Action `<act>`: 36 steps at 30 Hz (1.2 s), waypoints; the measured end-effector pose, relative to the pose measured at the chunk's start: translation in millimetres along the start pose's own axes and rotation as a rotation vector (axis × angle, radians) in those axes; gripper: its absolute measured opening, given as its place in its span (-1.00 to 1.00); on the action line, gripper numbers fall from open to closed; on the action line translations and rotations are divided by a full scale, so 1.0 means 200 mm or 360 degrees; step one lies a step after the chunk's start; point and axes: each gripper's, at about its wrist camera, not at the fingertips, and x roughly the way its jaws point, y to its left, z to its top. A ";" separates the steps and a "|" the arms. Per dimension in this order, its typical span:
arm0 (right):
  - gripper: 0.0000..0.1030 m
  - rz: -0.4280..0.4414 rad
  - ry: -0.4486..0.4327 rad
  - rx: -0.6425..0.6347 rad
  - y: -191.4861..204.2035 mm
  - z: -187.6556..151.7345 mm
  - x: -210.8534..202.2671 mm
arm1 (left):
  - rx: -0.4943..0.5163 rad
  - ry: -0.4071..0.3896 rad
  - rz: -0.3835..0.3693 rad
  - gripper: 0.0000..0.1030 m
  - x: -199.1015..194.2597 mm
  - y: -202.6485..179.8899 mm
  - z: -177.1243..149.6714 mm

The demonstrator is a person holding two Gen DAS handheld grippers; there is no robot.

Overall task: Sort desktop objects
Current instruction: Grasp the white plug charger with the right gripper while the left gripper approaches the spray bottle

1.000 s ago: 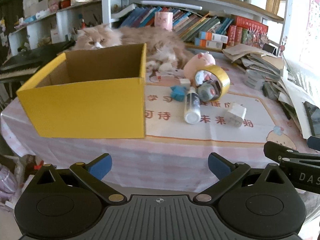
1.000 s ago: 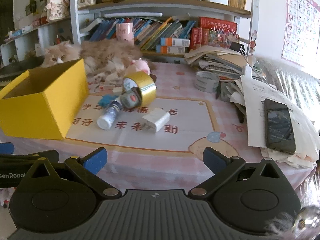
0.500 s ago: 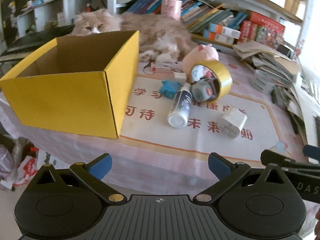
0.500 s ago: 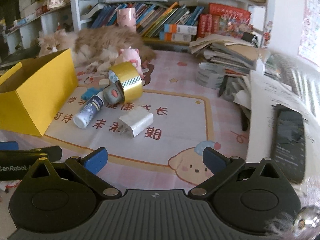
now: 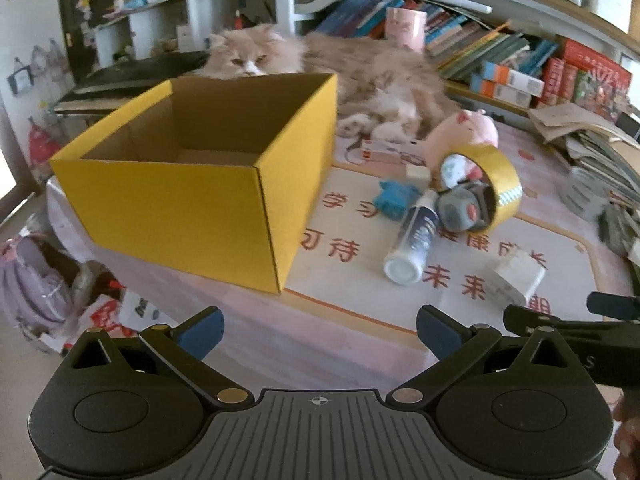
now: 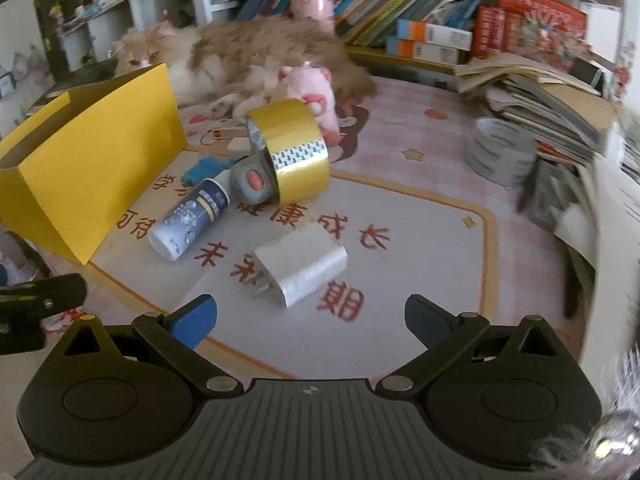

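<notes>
An open, empty yellow cardboard box (image 5: 192, 184) stands at the table's left; it also shows in the right wrist view (image 6: 92, 168). Beside it lie a white bottle (image 6: 190, 220), a gold tape roll (image 6: 292, 152), a grey gadget with a red button (image 6: 252, 180), a blue item (image 6: 204, 170), a pink plush pig (image 6: 312, 92) and a white charger plug (image 6: 302, 264). My right gripper (image 6: 310, 318) is open, just short of the charger. My left gripper (image 5: 318, 326) is open and empty near the table's front edge, right of the box corner.
A long-haired cat (image 5: 320, 68) lies behind the box and objects. Stacked books and papers (image 6: 552, 96) and a grey tape roll (image 6: 500, 152) crowd the table's right side. Bookshelves (image 5: 480, 40) stand behind. Bags (image 5: 48, 288) sit on the floor at left.
Both grippers have moved forward and over the table. The right gripper has come close to the white charger. The jaws stay open.
</notes>
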 end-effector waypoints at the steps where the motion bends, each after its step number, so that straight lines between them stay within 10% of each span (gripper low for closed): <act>1: 0.96 0.0017 0.0007 -0.0012 0.00 0.01 0.02 | -0.0006 -0.0003 0.0014 1.00 0.00 0.00 0.00; 19: 0.33 0.0119 0.0023 -0.0225 -0.02 0.07 0.21 | -0.0022 -0.0019 0.0083 1.00 -0.02 -0.04 0.03; 36: 0.33 -0.0037 0.0000 -0.0049 -0.25 0.03 0.06 | 0.0212 -0.0031 -0.0174 0.94 0.02 -0.30 0.06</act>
